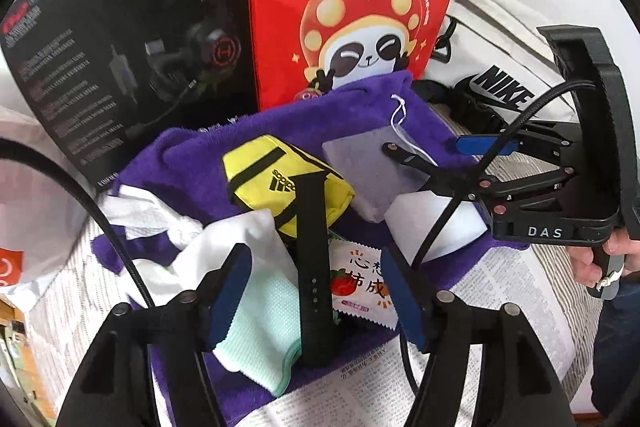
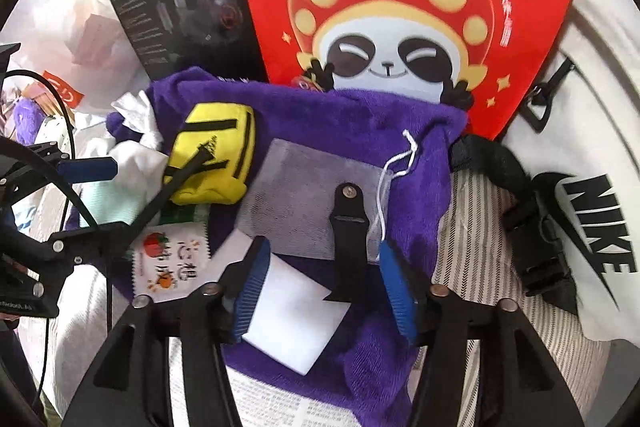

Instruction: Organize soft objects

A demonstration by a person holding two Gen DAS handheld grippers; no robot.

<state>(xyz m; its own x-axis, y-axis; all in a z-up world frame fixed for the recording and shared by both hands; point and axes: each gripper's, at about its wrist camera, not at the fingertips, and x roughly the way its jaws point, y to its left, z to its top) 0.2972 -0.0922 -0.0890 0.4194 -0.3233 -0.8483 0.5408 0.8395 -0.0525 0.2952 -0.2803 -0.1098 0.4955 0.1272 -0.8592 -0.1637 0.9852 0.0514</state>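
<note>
A purple terry towel (image 1: 192, 163) is spread over newsprint, with the soft objects laid on it. Only in the left wrist view is a mint-green and white knitted sock (image 1: 260, 311) seen clearly, lying between and below the left gripper's (image 1: 316, 303) blue pads, which are parted and press on nothing. A black perforated strap (image 1: 314, 267) runs up across a small printed sachet with a strawberry picture (image 1: 360, 283) to a yellow fabric pouch with black stripes (image 1: 280, 183). A hand (image 1: 600, 259) on the other tool's grip is seen at that view's right edge.

In the right wrist view, the right gripper (image 2: 324, 291) is shown with its jaws apart and nothing clamped, above a white foam block (image 2: 296, 323) that lies just beside a grey felt-like square (image 2: 304, 195); a white string loop (image 2: 400, 163) is seen at that square's edge. Behind the towel, a red paper bag with a cartoon panda (image 2: 400, 27), a black headset box (image 2: 176, 7) and a white Nike bag (image 2: 592, 187) are propped.
</note>
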